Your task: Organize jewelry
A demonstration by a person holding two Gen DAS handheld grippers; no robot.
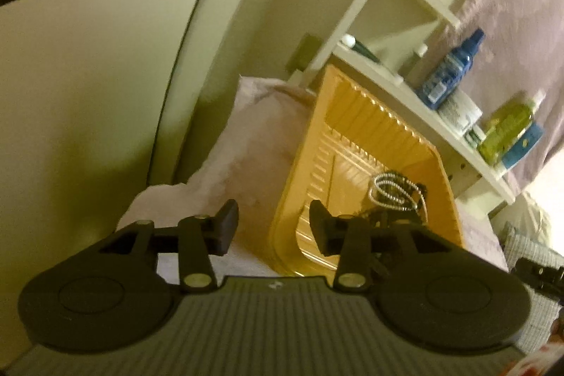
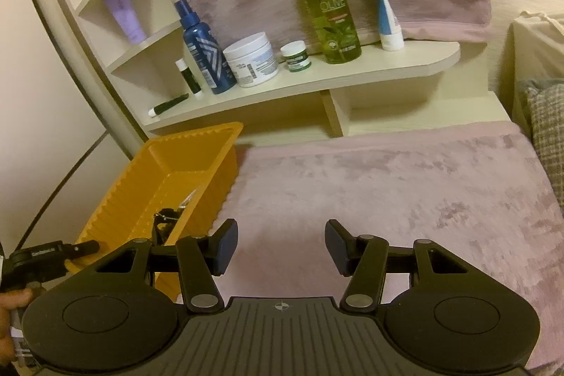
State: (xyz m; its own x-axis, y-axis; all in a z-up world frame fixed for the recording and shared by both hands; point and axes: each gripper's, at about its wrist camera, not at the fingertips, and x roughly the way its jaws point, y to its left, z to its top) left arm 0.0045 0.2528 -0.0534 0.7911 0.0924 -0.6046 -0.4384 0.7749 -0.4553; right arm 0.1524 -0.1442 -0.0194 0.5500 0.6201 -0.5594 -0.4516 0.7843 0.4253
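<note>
Silver beaded chain (image 1: pixel 391 196) coiled, tangled with dark jewelry (image 1: pixel 405 199), orange tray (image 1: pixel 356 115).

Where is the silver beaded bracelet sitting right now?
In the left wrist view the silver beaded bracelet lies inside the orange tray, on a dark tangle of jewelry, just beyond the open left gripper.

A: You see the ribbed tray (image 2: pixel 197 161)? It is orange-yellow, and the bead chain (image 1: pixel 391 196) in it is silver beside dark pieces.

B: Yes. Your blanket (image 2: pixel 387 196) is dusty pink, the spray bottle (image 2: pixel 206 55) blue with grey chevrons, the tall bottle (image 2: pixel 326 6) olive green.
</note>
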